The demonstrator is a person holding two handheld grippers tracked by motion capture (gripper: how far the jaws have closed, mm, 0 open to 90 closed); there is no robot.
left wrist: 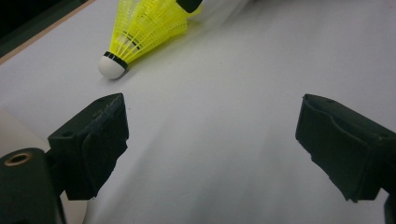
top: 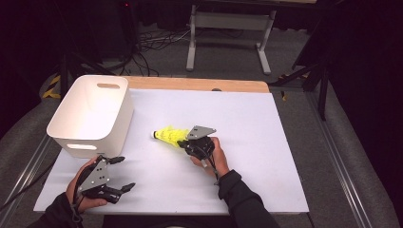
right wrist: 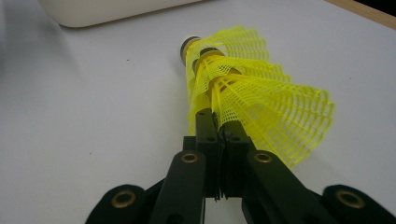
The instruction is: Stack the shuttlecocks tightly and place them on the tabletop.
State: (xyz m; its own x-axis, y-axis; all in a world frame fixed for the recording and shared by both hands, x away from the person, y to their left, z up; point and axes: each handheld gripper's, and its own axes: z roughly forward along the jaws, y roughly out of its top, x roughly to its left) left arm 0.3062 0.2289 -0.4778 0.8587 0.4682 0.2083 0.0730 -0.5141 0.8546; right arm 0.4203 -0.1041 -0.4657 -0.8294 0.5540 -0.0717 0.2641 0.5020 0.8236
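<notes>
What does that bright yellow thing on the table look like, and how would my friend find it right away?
Start at the big white bin at the table's left side. Just to its right, on the white tabletop, lies a stack of shuttlecocks, nested one inside another, pinched at the skirt by the right tongs. Nothing else there is neon yellow: look for netted plastic skirts and a round white tip pointing toward the bin.

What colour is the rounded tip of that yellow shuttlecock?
White, with a black band behind it, on the yellow plastic mesh shuttlecock; the left gripper view shows it best.
</notes>
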